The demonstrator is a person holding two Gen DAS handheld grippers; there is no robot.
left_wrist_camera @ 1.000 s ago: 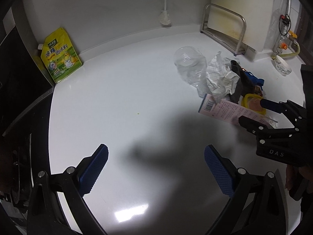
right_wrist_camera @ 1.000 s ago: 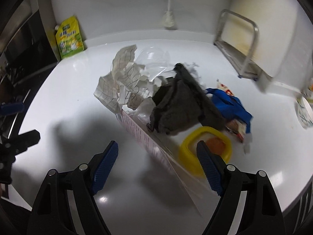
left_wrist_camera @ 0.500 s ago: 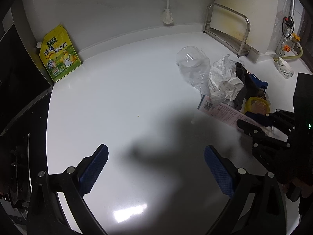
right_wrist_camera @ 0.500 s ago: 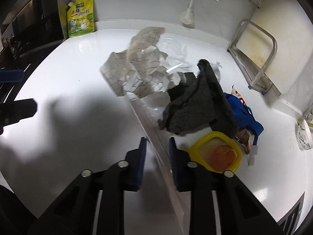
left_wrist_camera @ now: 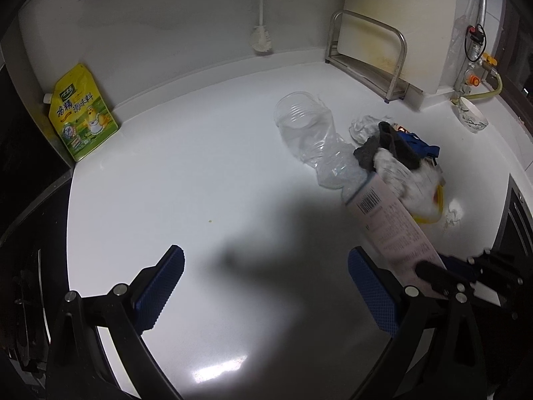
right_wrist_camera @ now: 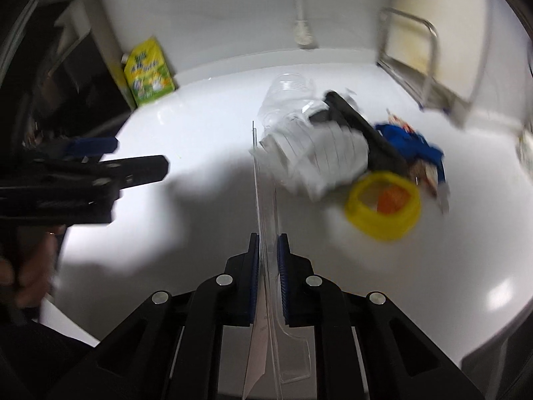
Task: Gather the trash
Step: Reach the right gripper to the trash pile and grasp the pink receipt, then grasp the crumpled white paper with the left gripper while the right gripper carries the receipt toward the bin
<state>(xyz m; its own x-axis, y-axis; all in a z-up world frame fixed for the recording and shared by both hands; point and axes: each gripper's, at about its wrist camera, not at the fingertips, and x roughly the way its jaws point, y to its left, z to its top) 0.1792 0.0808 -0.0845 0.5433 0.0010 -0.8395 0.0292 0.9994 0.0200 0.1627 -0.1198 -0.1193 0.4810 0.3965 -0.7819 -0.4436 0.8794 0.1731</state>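
A trash pile lies on the white counter (left_wrist_camera: 200, 173): a crushed clear bottle (left_wrist_camera: 309, 140), crumpled checked paper (right_wrist_camera: 319, 156), a dark cloth (right_wrist_camera: 363, 126), a blue wrapper (right_wrist_camera: 416, 143) and a yellow lid (right_wrist_camera: 383, 205). My right gripper (right_wrist_camera: 268, 260) is shut on a flat pink-and-clear blister package (left_wrist_camera: 389, 223), held edge-on and lifted off the counter; it also shows in the right wrist view (right_wrist_camera: 266, 200). My left gripper (left_wrist_camera: 266, 283) is open and empty above bare counter, left of the pile.
A yellow-green refill pouch (left_wrist_camera: 81, 113) leans at the back left. A brush (left_wrist_camera: 261, 16) hangs on the back wall. A steel rack (left_wrist_camera: 369, 53) with a cutting board stands back right. A small bowl (left_wrist_camera: 471, 115) sits far right. Dark stove edge at left.
My right gripper closed on the blister package and lifted it; the checked paper shifted beside it. My left gripper stayed open over bare counter.
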